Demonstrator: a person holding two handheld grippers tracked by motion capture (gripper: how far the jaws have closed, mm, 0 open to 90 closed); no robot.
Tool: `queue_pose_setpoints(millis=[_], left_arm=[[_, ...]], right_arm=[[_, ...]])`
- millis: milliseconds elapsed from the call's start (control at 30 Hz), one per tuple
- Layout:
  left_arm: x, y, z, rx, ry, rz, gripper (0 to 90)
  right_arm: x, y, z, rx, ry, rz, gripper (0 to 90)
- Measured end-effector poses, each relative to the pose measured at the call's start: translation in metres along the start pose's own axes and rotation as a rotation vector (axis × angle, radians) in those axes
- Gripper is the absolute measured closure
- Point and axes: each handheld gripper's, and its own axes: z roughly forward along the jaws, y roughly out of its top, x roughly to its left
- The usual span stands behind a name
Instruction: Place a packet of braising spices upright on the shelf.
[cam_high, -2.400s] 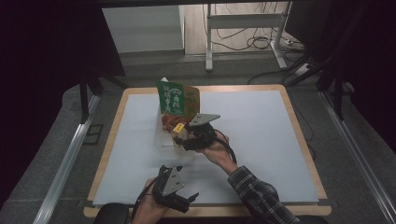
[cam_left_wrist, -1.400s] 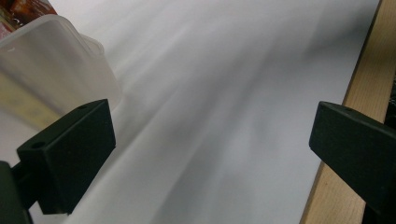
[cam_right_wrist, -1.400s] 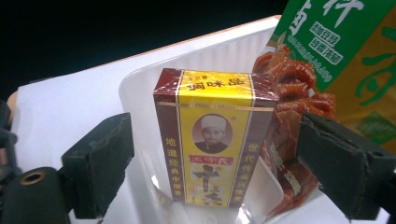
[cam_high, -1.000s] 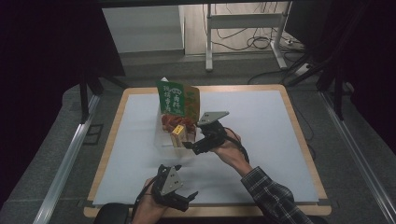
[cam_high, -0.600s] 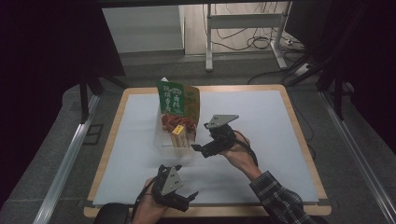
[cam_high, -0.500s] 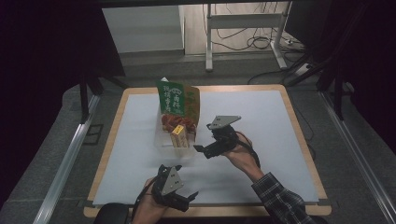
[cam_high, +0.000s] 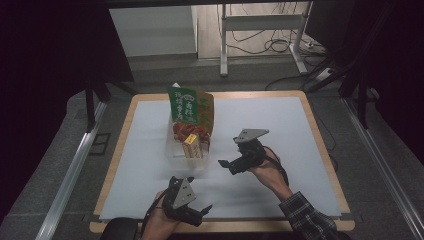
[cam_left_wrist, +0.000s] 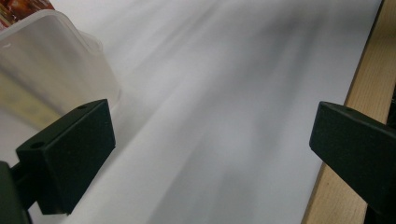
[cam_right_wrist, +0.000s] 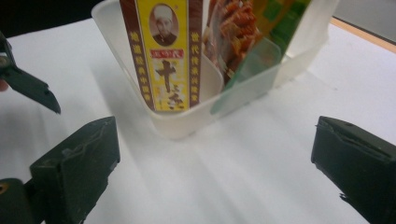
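Two grippers over white sheet. Right gripper just right of clear plastic tub, jaws just opened further, spread wide, nothing between. Left gripper at near edge, jaws apart, empty. Tub left of centre, holding yellow seasoning box, red snack pack and green packet upright at far end.

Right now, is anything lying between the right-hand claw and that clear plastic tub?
No. In the right gripper view, bare white table cover lies between the open right gripper and the clear tub.
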Motion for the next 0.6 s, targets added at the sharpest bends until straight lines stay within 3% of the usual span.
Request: queue_pose_setpoints(millis=[600], left_arm=[[0.000,0.000,0.000,-0.002,0.001,-0.005,0.0]], right_arm=[[-0.008,-0.027,-0.037,0.016,-0.048,0.046,0.0]])
